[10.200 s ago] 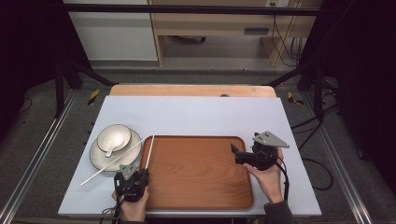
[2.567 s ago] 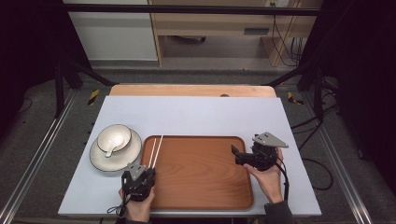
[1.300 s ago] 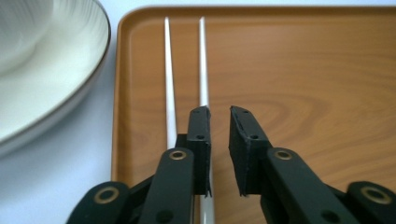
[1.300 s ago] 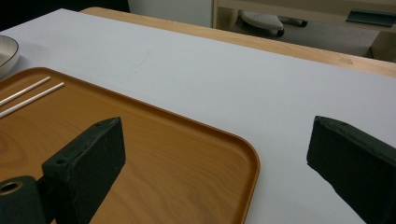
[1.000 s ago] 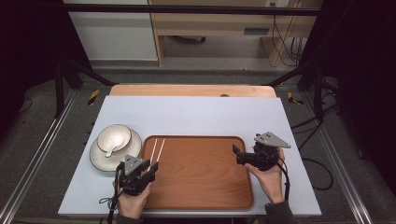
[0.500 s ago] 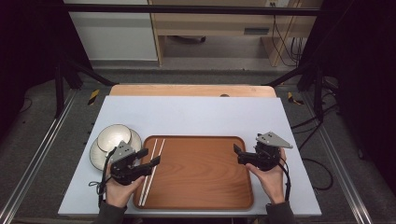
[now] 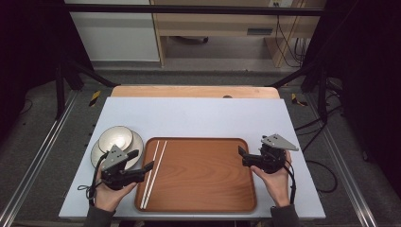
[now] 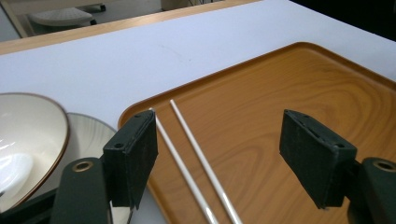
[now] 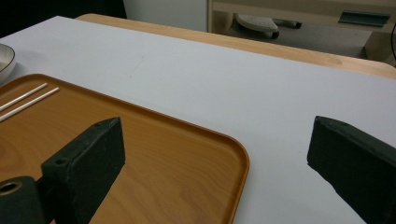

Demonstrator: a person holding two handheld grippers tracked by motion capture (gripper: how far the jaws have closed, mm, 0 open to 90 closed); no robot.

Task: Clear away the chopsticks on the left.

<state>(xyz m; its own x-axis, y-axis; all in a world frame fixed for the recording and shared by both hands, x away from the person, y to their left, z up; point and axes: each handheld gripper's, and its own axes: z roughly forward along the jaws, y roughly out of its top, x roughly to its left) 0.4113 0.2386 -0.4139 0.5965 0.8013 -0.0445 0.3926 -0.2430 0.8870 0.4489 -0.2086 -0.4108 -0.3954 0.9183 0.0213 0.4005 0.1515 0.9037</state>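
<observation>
Lying side by side, two white chopsticks [image 7: 154,170] rested at the wooden tray's [image 7: 198,208] left edge, left gripper [image 7: 142,161] just opening, empty, beside them, right gripper [image 7: 242,156] spread wide, empty, at right

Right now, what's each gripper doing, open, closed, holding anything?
Left gripper: jaws open, just been opening, nothing gripped; chopsticks lie on the tray below.
Right gripper: jaws open, empty.
</observation>
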